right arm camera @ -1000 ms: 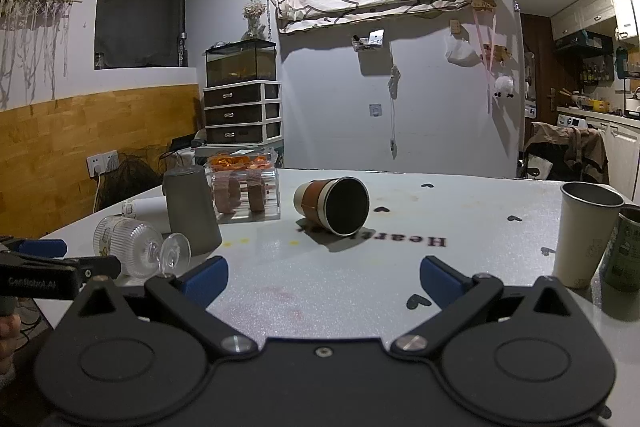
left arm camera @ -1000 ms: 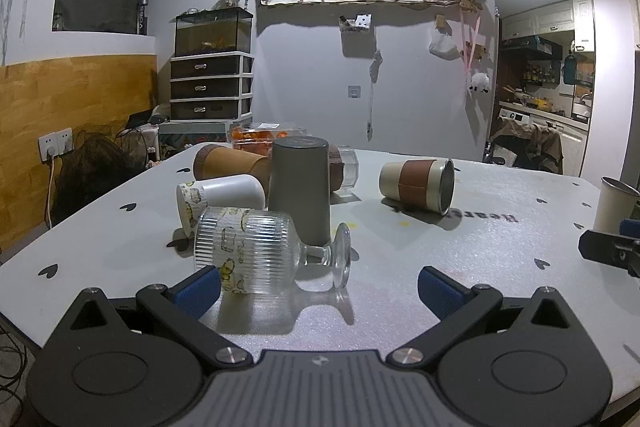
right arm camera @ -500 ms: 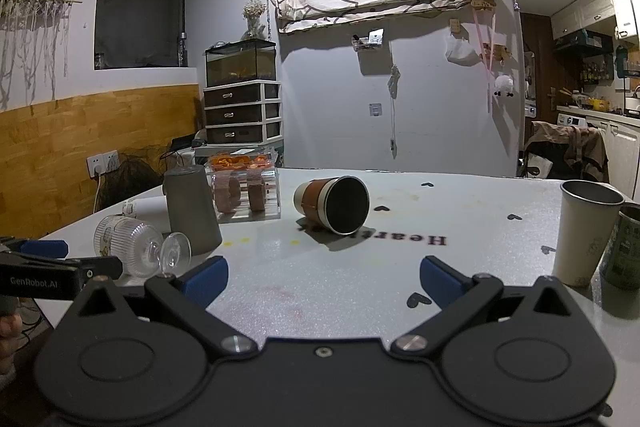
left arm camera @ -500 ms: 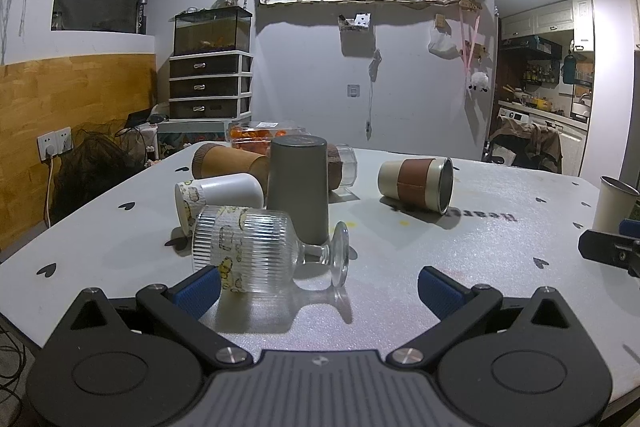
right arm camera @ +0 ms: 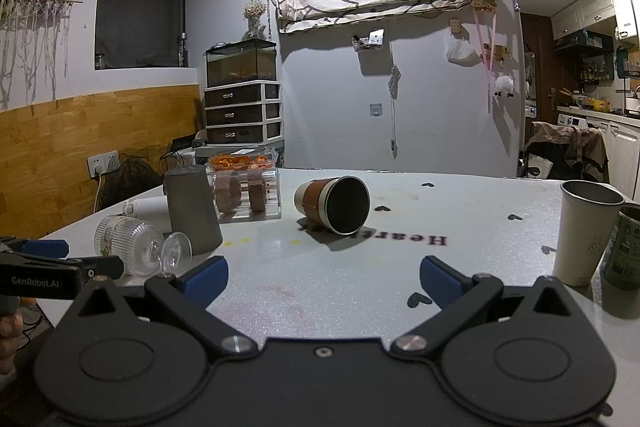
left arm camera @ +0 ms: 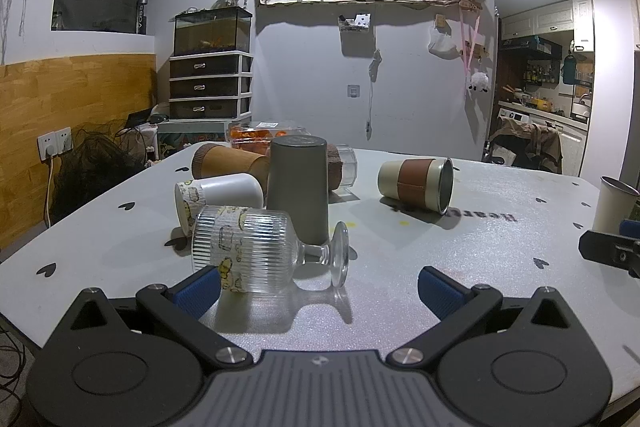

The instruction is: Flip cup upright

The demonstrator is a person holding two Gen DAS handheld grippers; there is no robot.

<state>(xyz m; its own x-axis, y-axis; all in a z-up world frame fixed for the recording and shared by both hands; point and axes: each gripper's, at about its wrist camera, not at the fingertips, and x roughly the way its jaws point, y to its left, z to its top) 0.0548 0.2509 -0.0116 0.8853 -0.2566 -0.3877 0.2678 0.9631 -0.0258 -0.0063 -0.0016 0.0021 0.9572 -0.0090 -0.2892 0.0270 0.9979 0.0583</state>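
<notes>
Here, the left hand-held gripper (left arm camera: pixel 318 285) and right hand-held gripper (right arm camera: pixel 323 277) both gape wide at the tabletop's (left arm camera: pixel 460 251) near edge, the ribbed glass cup (left arm camera: pixel 256 251) lying sideways between the left's pads, bare surface on its right, four more cups toppled behind.

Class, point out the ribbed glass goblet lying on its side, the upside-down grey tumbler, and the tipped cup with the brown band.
Ribbed glass goblet (left arm camera: pixel 248 251), left wrist view, ribbed bowl.
Grey tumbler (left arm camera: pixel 298 187), left wrist view, side wall.
Brown-banded cup (right arm camera: pixel 310 201), right wrist view, brown band.
</notes>
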